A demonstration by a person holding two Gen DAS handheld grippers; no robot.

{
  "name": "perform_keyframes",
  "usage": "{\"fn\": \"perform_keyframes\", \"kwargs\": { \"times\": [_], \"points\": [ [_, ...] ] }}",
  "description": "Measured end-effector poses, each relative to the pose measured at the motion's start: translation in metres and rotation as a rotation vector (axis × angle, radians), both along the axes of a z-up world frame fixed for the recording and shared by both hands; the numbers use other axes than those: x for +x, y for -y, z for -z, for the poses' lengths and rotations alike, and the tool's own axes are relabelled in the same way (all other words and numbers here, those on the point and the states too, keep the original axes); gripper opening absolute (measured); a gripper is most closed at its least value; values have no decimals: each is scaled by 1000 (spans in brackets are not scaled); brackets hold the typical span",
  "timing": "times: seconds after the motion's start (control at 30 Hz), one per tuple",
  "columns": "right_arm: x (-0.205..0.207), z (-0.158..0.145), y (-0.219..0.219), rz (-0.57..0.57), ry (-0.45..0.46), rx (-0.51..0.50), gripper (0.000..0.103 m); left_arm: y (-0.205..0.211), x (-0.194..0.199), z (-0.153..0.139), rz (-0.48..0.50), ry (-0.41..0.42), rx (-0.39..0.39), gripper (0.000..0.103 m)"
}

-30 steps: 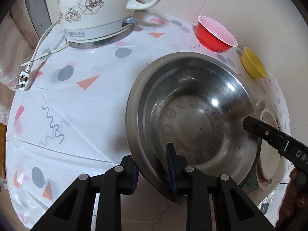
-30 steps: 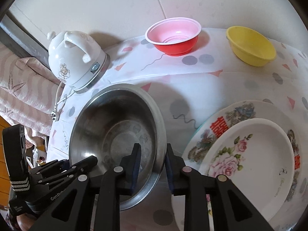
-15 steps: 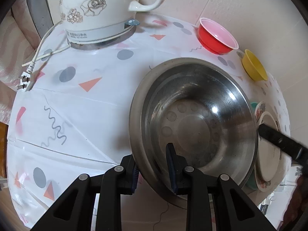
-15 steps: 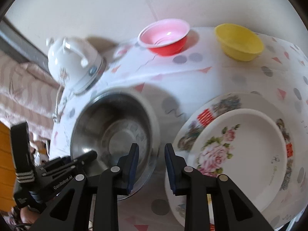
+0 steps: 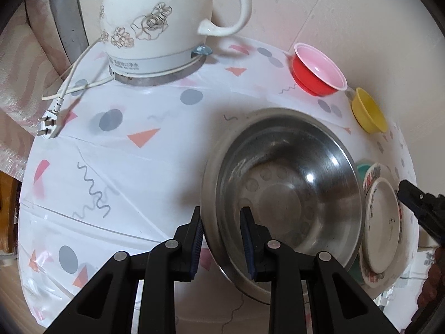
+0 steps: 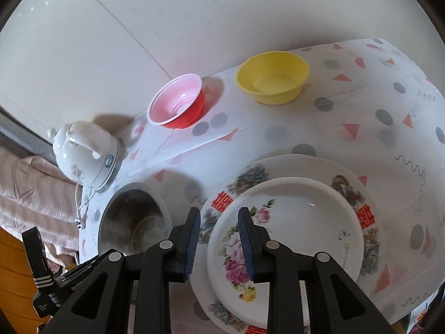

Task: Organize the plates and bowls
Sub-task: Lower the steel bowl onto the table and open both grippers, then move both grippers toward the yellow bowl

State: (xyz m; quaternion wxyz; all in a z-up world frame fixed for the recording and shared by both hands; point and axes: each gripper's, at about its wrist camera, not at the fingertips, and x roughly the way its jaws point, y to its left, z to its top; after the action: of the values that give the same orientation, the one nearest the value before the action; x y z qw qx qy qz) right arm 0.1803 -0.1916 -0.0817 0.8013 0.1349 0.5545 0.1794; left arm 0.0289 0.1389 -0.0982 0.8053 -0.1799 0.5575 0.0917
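Through the left wrist camera I see my left hand-held gripper (image 5: 222,239) clamped on the near rim of a large steel bowl (image 5: 281,197), one pad outside the wall and one inside. The bowl sits tilted toward the camera at the near right of a worktop (image 5: 116,172) covered in a white cloth printed with grey dots, pink triangles and squiggles. At the far left of the worktop stands a white ceramic kettle (image 5: 164,22) with a floral outline on a metal base, its white cord and plug (image 5: 50,123) trailing to the left edge. At the far side, by the wall, are a red bowl (image 5: 319,69) with a pale pink inside and a smaller yellow bowl (image 5: 368,111) to its right. Just right of the steel bowl lies a stack of two plates. Through the right wrist camera I see my right hand-held gripper (image 6: 219,242) with its pads a little apart and nothing between them, hovering over the near left edge of that stack. The white plate with pink roses (image 6: 292,231) lies on top of a wider plate with a flowered rim and red characters (image 6: 222,200). In this view the steel bowl is at the lower left and both plastic bowls stand upright near the wall.
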Motion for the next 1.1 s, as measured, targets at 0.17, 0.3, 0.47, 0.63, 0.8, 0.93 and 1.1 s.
{"fn": "perform_keyframes", "kwargs": {
  "times": [0.17,0.3,0.47,0.63,0.8,0.93,1.1],
  "points": [
    [4,1,8,18,2,5,28,-6,2,-8,-9,20,-16,44],
    [9,2,16,33,6,1,28,-7,7,-19,-12,48,4,47],
    [28,4,36,74,7,-6,29,3,27,-36,13,73,2,58],
    [52,7,56,120,3,-4,29,29,54,-46,67,82,5,64],
    [78,10,73,159,4,-16,33,62,79,-46,136,73,19,67],
    [100,13,81,183,2,-10,33,83,94,-47,181,64,34,73],
    [140,27,86,204,-19,-20,33,99,108,-46,193,51,29,73]
  ]
}}
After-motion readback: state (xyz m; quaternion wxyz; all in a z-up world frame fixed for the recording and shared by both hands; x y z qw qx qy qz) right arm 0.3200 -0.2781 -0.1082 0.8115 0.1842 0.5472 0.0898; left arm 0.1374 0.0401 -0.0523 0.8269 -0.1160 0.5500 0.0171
